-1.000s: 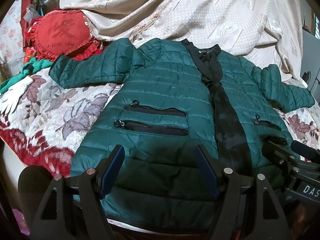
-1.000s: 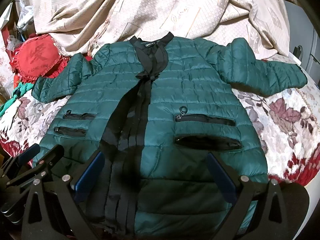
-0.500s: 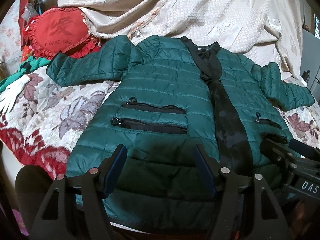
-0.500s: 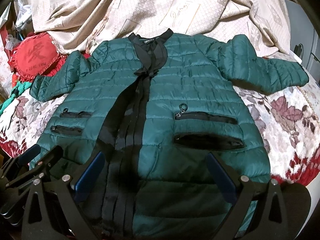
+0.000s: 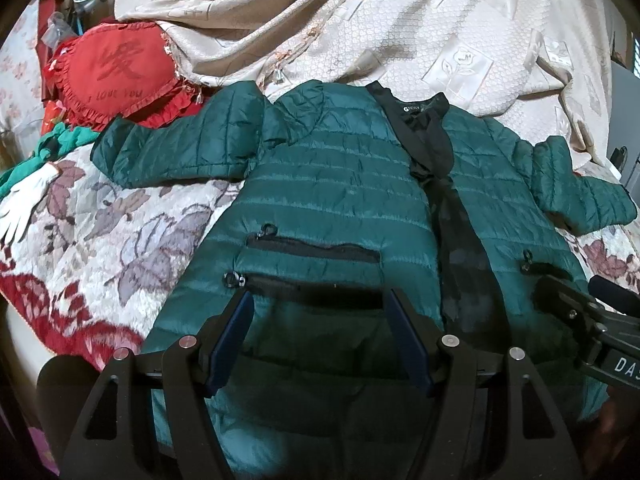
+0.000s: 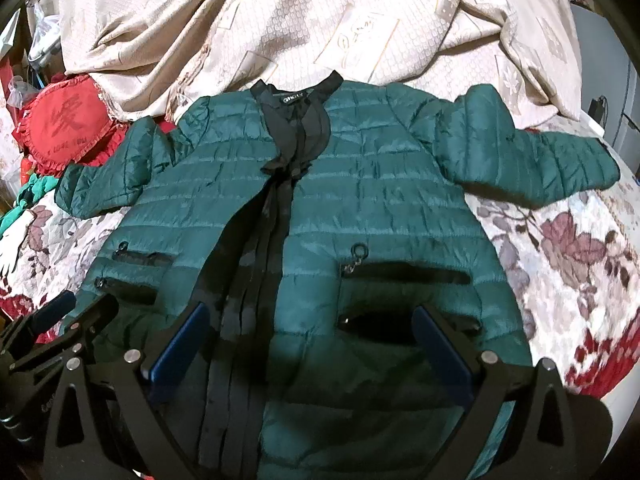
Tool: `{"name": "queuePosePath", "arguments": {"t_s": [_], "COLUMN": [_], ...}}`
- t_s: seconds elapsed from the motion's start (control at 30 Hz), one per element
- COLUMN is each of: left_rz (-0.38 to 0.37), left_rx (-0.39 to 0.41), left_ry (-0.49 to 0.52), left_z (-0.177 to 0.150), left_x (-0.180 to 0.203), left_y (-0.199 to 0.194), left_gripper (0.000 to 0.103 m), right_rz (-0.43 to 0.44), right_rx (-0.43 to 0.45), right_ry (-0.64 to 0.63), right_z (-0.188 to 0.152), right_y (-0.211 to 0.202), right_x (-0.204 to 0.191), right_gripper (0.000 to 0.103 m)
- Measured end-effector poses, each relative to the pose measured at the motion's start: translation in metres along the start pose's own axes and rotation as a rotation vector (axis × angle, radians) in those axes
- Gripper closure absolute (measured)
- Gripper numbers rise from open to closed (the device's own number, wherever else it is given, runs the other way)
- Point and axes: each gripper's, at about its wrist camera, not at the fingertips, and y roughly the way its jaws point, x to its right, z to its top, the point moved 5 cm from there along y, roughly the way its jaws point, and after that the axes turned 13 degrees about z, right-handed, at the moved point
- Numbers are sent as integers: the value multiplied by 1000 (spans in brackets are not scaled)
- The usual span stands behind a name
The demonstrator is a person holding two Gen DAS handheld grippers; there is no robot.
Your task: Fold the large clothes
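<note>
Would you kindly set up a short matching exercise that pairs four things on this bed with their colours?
Things:
1. quilted jacket
2. heart-shaped cushion
3. rumpled bedspread
4. glove

Colours:
A. red
B. white
C. dark green
D. beige

Pairs: 1-C, 2-A, 3-D, 4-B

Warm, dim indoor light. Dark shadow pools between and just ahead of the fingers [image 5: 230,336]. Fisheye bends the edges, black corners; the right view slightly blurred.
</note>
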Motion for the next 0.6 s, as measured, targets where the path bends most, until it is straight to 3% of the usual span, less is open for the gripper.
{"name": "queuePosePath", "arguments": {"t_s": [0.6], "left_rz": [12], "left_rx": [14], "left_ry": [14], "left_z": [32], "left_x": [13], "left_y": [12], "left_gripper": [52], "right_rz": [-13], "right_rx": [1], "right_ry": [-10], "right_z": [30], "right_y": [19], "right_x": [2], "right_gripper": [0]}}
